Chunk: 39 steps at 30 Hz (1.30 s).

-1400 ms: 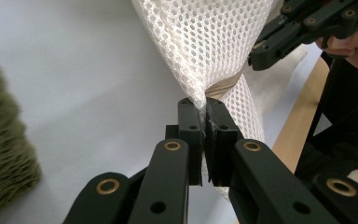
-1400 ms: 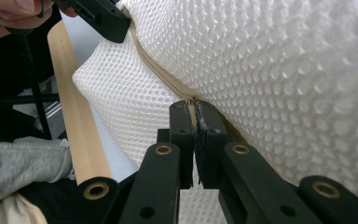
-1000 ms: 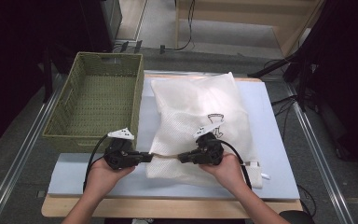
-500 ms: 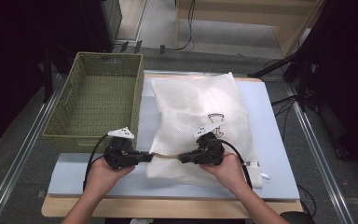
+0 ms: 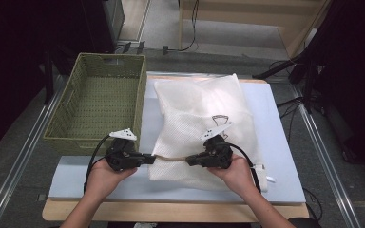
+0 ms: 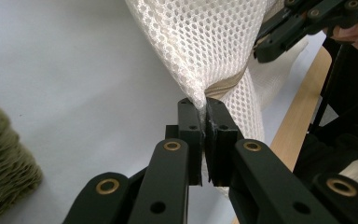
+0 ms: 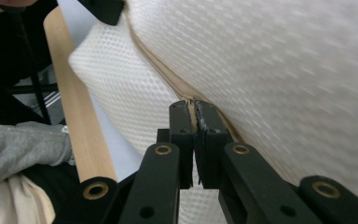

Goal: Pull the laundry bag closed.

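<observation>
A white mesh laundry bag [image 5: 204, 118] lies on the pale blue mat [image 5: 285, 142], with a tan zipper strip [image 5: 171, 159] along its near edge. My left gripper [image 5: 149, 159] is shut on the bag's near left corner; in the left gripper view the mesh [image 6: 214, 51] bunches into the left gripper [image 6: 205, 105]. My right gripper [image 5: 190, 161] is shut on the zipper edge further right. In the right gripper view the right gripper [image 7: 195, 106] pinches the zipper strip [image 7: 168, 70], and the bag [image 7: 270, 70] looks blurred.
A green woven basket [image 5: 100, 102] stands empty on the left, close to my left gripper. The table's wooden front edge [image 5: 171, 211] runs under the person's forearms. Metal rails flank the table, and cables lie on the floor behind.
The two grippers have drawn slightly apart along the bag's near edge, and the zipper strip between them now looks stretched. The bag itself stays in place.
</observation>
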Each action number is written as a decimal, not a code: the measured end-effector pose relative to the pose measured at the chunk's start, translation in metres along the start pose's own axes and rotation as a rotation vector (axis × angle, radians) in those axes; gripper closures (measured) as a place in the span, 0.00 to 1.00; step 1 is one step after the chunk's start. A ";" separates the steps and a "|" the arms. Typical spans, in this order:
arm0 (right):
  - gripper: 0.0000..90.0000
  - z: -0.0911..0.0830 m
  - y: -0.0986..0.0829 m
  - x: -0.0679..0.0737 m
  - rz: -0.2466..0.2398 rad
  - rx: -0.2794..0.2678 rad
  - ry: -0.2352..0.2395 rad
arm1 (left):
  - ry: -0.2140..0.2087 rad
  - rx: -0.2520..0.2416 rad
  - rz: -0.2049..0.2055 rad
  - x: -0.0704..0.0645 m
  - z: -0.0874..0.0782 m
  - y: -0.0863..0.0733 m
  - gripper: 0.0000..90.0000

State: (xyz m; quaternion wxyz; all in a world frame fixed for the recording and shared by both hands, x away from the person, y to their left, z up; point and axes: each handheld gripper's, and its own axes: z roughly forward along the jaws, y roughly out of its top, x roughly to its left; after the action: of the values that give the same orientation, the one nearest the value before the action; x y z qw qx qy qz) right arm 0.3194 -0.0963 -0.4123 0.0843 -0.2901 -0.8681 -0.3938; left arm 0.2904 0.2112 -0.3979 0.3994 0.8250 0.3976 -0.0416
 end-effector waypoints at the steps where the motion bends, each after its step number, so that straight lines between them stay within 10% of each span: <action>1: 0.98 -0.002 -0.001 -0.001 -0.002 -0.002 -0.004 | 0.002 0.000 0.002 0.000 0.000 0.000 0.97; 39: 0.98 -0.013 -0.007 -0.007 0.017 -0.005 -0.010 | 0.011 -0.008 0.008 -0.002 0.001 0.000 0.97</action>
State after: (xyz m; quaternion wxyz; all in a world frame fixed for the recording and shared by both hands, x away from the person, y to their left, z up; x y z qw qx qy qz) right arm 0.3202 -0.1124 -0.4107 0.0826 -0.2996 -0.8651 -0.3938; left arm 0.2895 0.2091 -0.3982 0.4005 0.8252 0.3969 -0.0339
